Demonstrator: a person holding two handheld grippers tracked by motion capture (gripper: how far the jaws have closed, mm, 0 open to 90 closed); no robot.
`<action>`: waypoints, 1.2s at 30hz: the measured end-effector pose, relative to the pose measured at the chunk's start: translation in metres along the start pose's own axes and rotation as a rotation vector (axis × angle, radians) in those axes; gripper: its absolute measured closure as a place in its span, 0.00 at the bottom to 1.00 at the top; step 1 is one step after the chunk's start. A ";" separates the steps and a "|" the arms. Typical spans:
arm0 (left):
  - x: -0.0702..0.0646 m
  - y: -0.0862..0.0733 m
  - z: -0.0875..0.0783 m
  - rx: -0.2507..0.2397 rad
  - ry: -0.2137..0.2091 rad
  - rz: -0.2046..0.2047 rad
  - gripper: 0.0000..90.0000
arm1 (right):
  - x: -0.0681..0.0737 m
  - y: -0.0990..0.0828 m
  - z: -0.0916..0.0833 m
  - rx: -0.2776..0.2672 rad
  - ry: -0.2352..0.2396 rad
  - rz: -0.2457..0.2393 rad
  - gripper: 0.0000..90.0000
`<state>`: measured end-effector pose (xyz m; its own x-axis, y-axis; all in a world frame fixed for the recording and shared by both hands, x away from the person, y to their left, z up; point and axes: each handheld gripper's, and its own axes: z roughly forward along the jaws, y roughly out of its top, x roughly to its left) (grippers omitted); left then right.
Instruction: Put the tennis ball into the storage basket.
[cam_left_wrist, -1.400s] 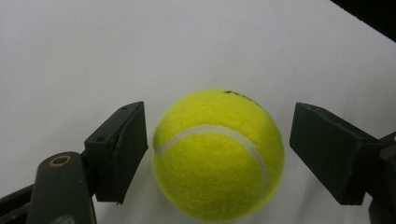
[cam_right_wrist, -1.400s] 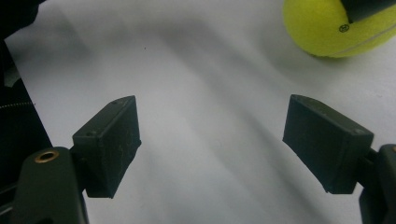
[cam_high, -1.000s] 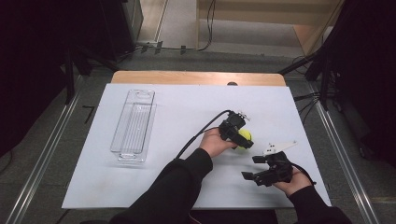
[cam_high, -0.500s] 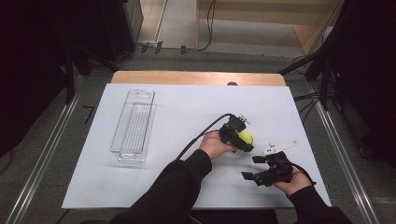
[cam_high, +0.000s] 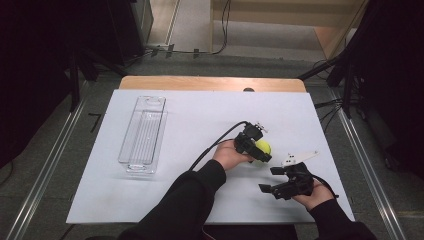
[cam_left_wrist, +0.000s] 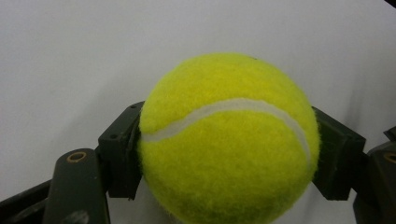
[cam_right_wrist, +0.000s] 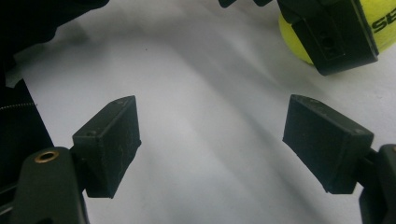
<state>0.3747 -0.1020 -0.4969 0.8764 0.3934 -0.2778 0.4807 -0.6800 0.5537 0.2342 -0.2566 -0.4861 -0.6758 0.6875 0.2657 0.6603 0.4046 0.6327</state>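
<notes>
A yellow tennis ball (cam_high: 263, 148) rests on the white table sheet (cam_high: 200, 125), right of centre. My left gripper (cam_high: 262, 151) is shut on it; in the left gripper view the ball (cam_left_wrist: 229, 140) sits squeezed between both black pads (cam_left_wrist: 122, 148). My right gripper (cam_high: 272, 180) hovers nearer the front edge, jaws wide apart with nothing between them. Its own view shows the open gripper (cam_right_wrist: 212, 140) over bare sheet, with the ball (cam_right_wrist: 378, 28) and the left gripper's jaw at the upper right.
A clear, empty plastic tray (cam_high: 143, 132) lies lengthwise on the left half of the sheet. A wooden table edge (cam_high: 210, 83) runs along the back. Metal rails (cam_high: 367, 165) flank both sides.
The left gripper with the ball has shifted very slightly; the right gripper stays where it was.
</notes>
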 end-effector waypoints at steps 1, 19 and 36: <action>0.001 0.000 -0.001 0.003 -0.001 -0.004 0.29 | 0.000 0.000 0.000 0.001 0.000 -0.001 0.19; 0.003 -0.001 -0.034 0.002 -0.015 -0.020 0.29 | 0.000 0.000 0.000 0.003 -0.001 -0.002 0.19; 0.006 -0.018 -0.060 -0.014 -0.033 -0.050 0.29 | 0.000 0.001 0.001 0.006 -0.005 0.001 0.19</action>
<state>0.3695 -0.0500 -0.4613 0.8519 0.4060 -0.3307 0.5236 -0.6510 0.5497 0.2352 -0.2559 -0.4869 -0.6734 0.6909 0.2630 0.6633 0.4076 0.6276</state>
